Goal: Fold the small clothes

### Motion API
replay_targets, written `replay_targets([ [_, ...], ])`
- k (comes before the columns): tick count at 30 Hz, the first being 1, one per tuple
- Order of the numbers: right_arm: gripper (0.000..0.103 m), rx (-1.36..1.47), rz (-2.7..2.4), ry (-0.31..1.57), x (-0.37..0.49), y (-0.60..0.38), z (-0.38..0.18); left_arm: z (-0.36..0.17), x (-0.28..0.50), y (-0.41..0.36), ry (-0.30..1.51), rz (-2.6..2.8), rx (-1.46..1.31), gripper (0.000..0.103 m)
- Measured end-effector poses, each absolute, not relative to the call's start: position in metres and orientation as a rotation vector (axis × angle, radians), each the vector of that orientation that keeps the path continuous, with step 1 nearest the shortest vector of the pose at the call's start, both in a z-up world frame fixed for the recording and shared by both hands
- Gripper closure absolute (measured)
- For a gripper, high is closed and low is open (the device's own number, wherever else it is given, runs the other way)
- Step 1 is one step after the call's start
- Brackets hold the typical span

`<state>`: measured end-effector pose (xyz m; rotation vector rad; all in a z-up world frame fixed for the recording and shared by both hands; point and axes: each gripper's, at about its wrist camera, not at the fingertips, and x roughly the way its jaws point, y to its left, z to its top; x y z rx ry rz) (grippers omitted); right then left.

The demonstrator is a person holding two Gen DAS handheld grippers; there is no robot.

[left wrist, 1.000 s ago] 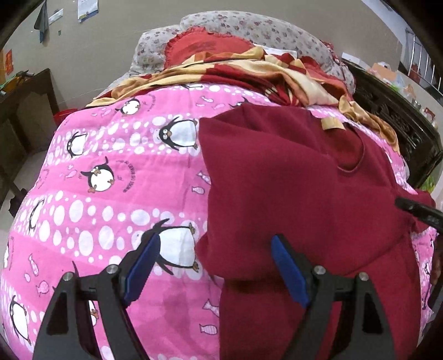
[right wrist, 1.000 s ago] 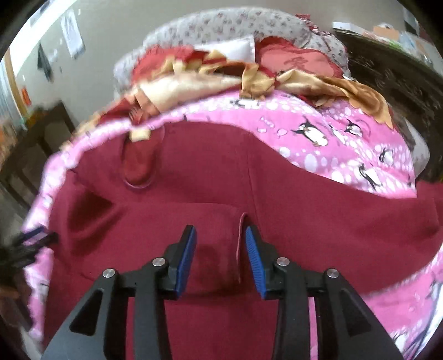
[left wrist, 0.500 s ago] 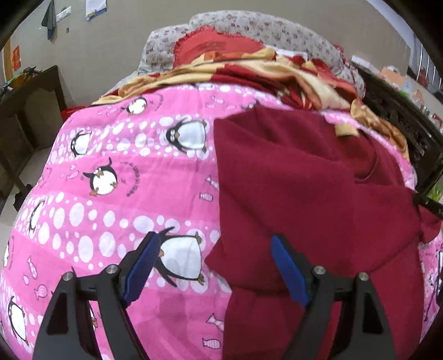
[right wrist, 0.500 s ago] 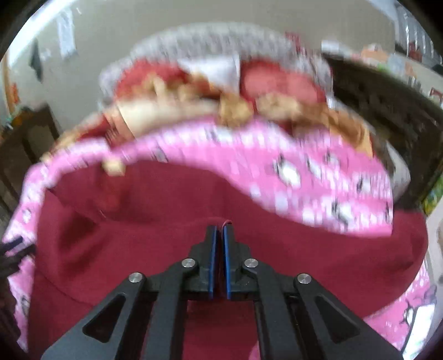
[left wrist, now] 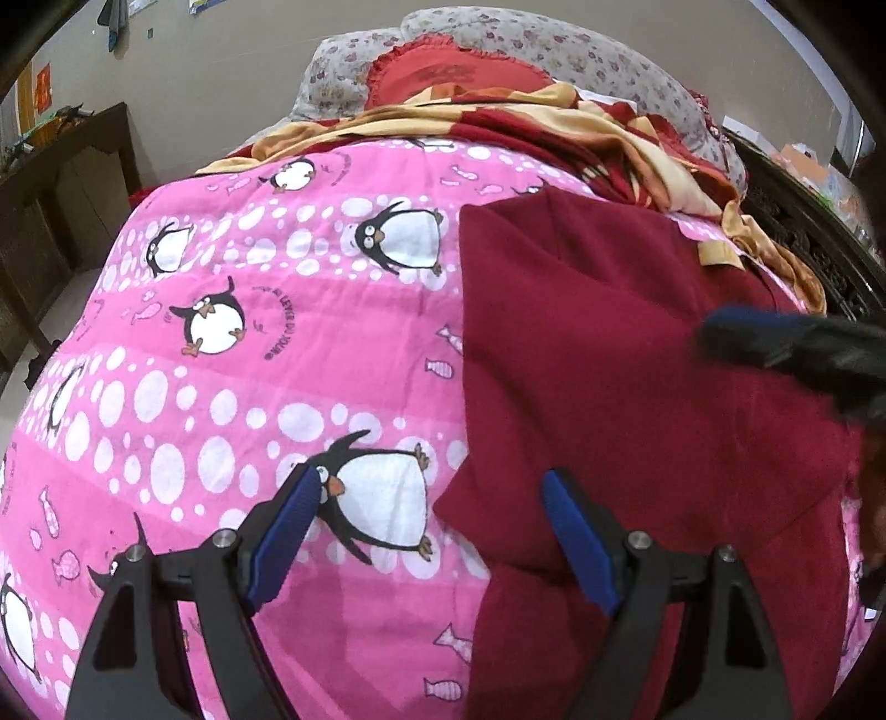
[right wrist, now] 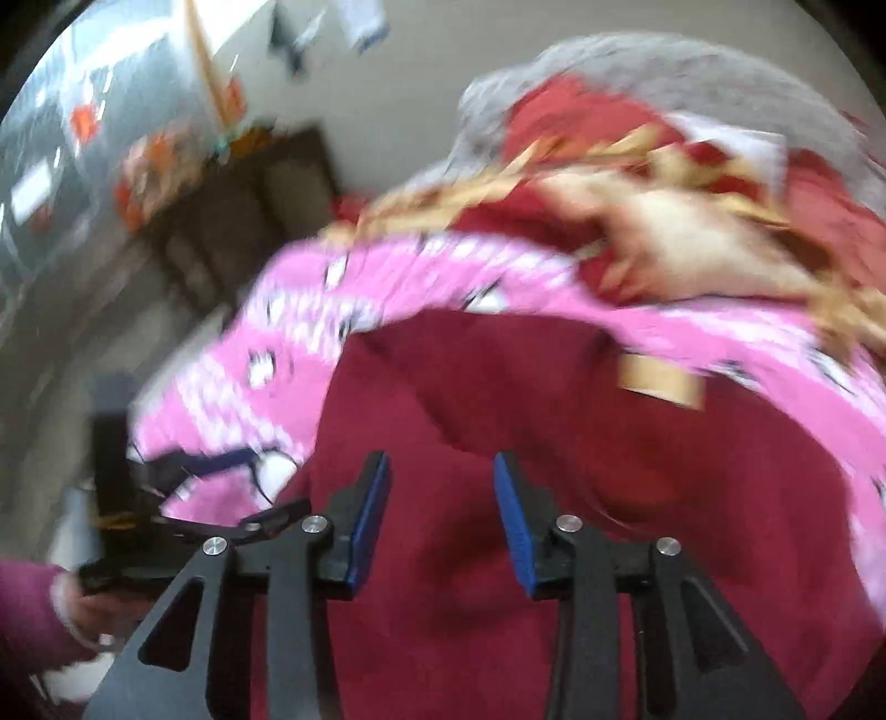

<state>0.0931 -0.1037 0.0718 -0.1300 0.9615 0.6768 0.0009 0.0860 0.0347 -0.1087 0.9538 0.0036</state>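
A dark red garment [left wrist: 598, 354] lies on the pink penguin quilt [left wrist: 232, 343], its left part folded over the body with a straight left edge. It also fills the blurred right wrist view [right wrist: 498, 498]. My left gripper [left wrist: 429, 531] is open and empty, hovering over the garment's lower left corner. My right gripper [right wrist: 440, 515] is open and empty above the red cloth. It shows as a dark blurred shape at the right of the left wrist view [left wrist: 775, 343]. The left gripper appears at the left of the right wrist view [right wrist: 221, 459].
A red and yellow blanket [left wrist: 554, 127] and floral pillows [left wrist: 498, 44] are heaped at the far end of the bed. A dark wooden desk [left wrist: 61, 183] stands at the left. A dark carved bed frame [left wrist: 803, 221] runs along the right.
My right gripper shut on the red cloth, carried it leftward, and has now opened and let go. The left gripper stayed open and shifted slightly left.
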Motion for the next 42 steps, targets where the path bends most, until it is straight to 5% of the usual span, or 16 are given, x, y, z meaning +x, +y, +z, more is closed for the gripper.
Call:
replay_targets([
  [2, 0.075, -0.169, 0.695, 1.018, 0.105, -0.089, 0.056, 0.036, 0.002, 0.088, 0.962, -0.006, -0.120, 0.017],
  [3, 0.096, -0.200, 0.668, 1.009, 0.104, -0.085, 0.055, 0.038, 0.003, 0.090, 0.965, -0.010, -0.126, 0.017],
  [8, 0.096, -0.179, 0.583, 0.824, 0.109, -0.088, 0.076, 0.041, 0.006, 0.096, 0.912, 0.010, -0.107, 0.017],
  [14, 0.094, -0.109, 0.643, 0.967, 0.120, -0.093, 0.056, 0.037, 0.014, 0.100, 0.989, 0.005, -0.107, 0.016],
  [19, 0.074, -0.047, 0.524, 0.903, 0.081, -0.162, 0.098, 0.080, 0.008, 0.102, 0.928, -0.011, -0.131, 0.016],
  [22, 0.074, -0.114, 0.360, 0.884, 0.056, -0.208, 0.106, 0.091, 0.016, 0.092, 0.911, -0.037, -0.108, 0.016],
  [32, 0.070, 0.005, 0.175, 0.855, 0.031, -0.304, 0.070, 0.023, 0.029, 0.074, 0.921, 0.002, -0.070, 0.015],
  [34, 0.071, -0.033, 0.164, 0.857, 0.036, -0.297, 0.066, 0.026, 0.026, 0.072, 0.926, 0.019, -0.067, 0.015],
  [36, 0.097, -0.054, 0.125, 0.874, 0.035, -0.293, 0.067, 0.031, 0.023, 0.074, 0.942, 0.021, -0.094, 0.016],
  [42, 0.098, -0.003, 0.049, 0.765, 0.030, -0.309, 0.089, 0.048, 0.012, 0.073, 0.882, 0.037, -0.102, 0.016],
])
